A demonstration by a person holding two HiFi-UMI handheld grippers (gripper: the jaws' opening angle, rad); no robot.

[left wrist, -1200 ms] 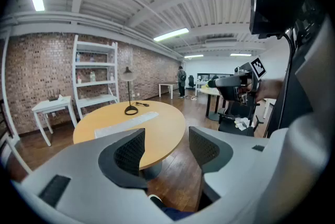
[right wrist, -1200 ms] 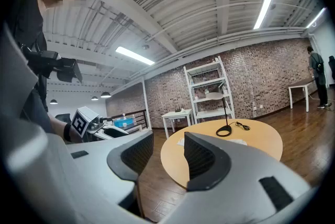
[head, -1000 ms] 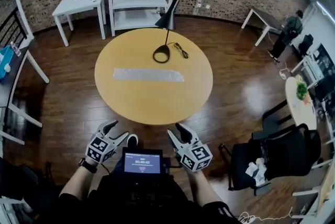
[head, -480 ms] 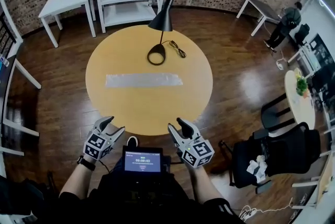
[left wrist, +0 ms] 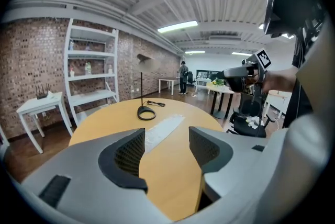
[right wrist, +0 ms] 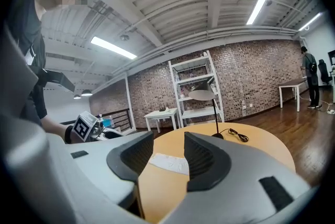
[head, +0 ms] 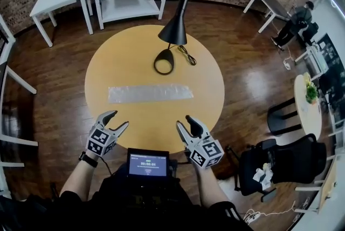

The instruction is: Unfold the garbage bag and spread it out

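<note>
Both tools are up at the near edge of the round wooden table (head: 110,57). My left gripper (head: 117,119) sits at the near-left rim with its jaws standing wide, and I see only bare tabletop between the pads. My right gripper (head: 185,122) hangs over the near-right rim, jaws wide as well, with nothing between them. The garbage bag (head: 150,93) is folded into a long, pale strip. It lies flat across the middle of the table, running left to right, well apart from both grippers. Beyond it, toward the far edge, stands a black desk lamp (head: 174,32). Its round base is near the strip but not touching it, and its cord (head: 187,55) is coiled just to the right. A small screen (head: 148,164) glows at my chest between the two arms.
</note>
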